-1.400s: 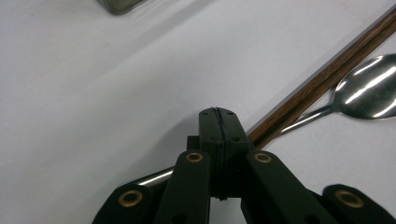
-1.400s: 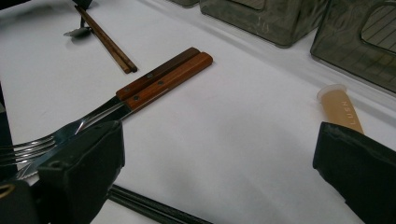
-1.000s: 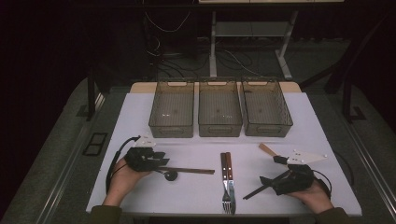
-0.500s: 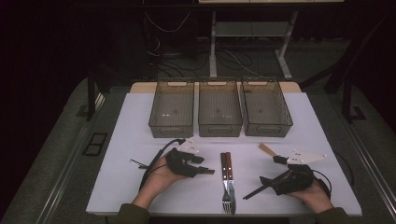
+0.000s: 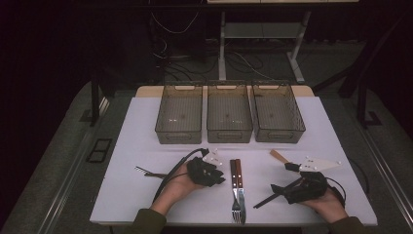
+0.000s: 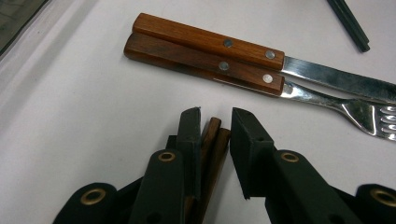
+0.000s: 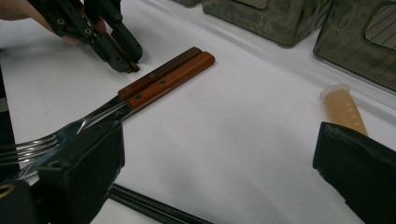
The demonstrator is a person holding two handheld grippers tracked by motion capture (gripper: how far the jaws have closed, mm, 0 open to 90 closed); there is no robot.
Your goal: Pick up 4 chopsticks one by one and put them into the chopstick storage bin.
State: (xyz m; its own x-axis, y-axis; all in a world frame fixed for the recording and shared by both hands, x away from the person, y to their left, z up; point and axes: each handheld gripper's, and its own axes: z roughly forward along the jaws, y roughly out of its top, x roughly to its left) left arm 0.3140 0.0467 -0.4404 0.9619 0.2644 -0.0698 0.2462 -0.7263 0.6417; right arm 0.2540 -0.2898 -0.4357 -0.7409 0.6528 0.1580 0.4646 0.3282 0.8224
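Left of centre on the worktop (image 5: 146, 122), my left gripper (image 5: 214, 178) has its jaws around the wooden handle of a utensil (image 5: 146, 171) that lies flat, its tined end pointing away to the left. In the left gripper view the jaws have just been closing with the handle (image 6: 212, 140) between them. One pad touches the wood, while the other seems to leave a sliver of gap, though the angle is poor, so I would not call it pinched yet. My right gripper (image 5: 282, 178) rests near the front edge with its jaws spread wide on nothing.

To do this grasp well, I would centre the handle between the pads before squeezing, so that it does not skid sideways. The wood looks like two strips splayed at the tip, so I would bite a little further along, where they lie together. I would also lift level, because the long tined end will want to droop. The knife (image 5: 233, 178) and fork (image 5: 239, 183) lie just beside my jaws, and I must not nudge them.

By my count:
- three bins (image 5: 179, 135) in a row at the back
- one knife and one fork, side by side
- the one utensil in hand
- one tan tube (image 5: 277, 156)
- one dark stick (image 5: 265, 200) by the right gripper
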